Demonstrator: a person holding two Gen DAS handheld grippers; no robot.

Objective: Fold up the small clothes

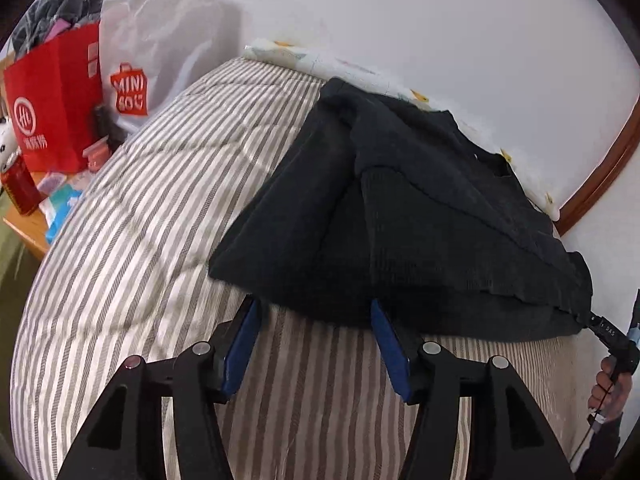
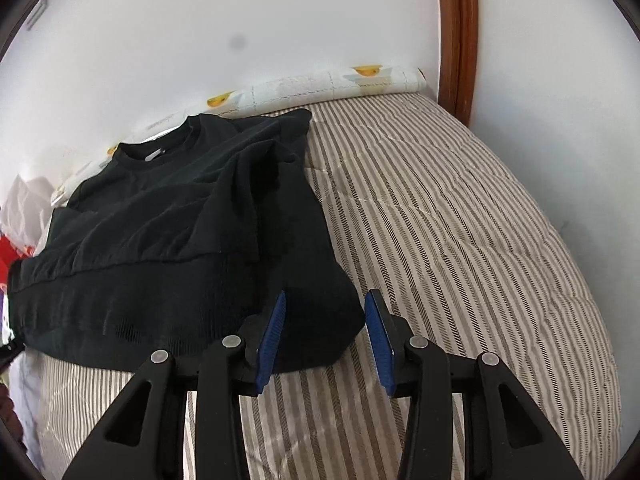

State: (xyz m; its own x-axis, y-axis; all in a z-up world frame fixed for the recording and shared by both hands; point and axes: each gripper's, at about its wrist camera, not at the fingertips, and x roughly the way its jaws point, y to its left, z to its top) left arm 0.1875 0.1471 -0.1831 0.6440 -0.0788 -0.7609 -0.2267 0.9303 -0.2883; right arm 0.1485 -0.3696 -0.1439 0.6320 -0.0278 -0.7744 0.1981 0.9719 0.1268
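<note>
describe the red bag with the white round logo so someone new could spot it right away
Start at the striped bed cover and follow its edge to the wooden side table beside it. The red paper bag stands there, stuffed with dark clothes. Unlike the white Miniso bag behind it, it is red all over with a white round logo.

right gripper (image 1: 618, 340) barely pokes in at left wrist view's right edge, fingers cut off, hand (image 1: 608, 384) half out of shot. black sweater (image 2: 168, 232) hem hides bed (image 2: 460, 220) underneath. stuff in red bag (image 1: 56, 108) just dark jumble, can't tell what.
</note>
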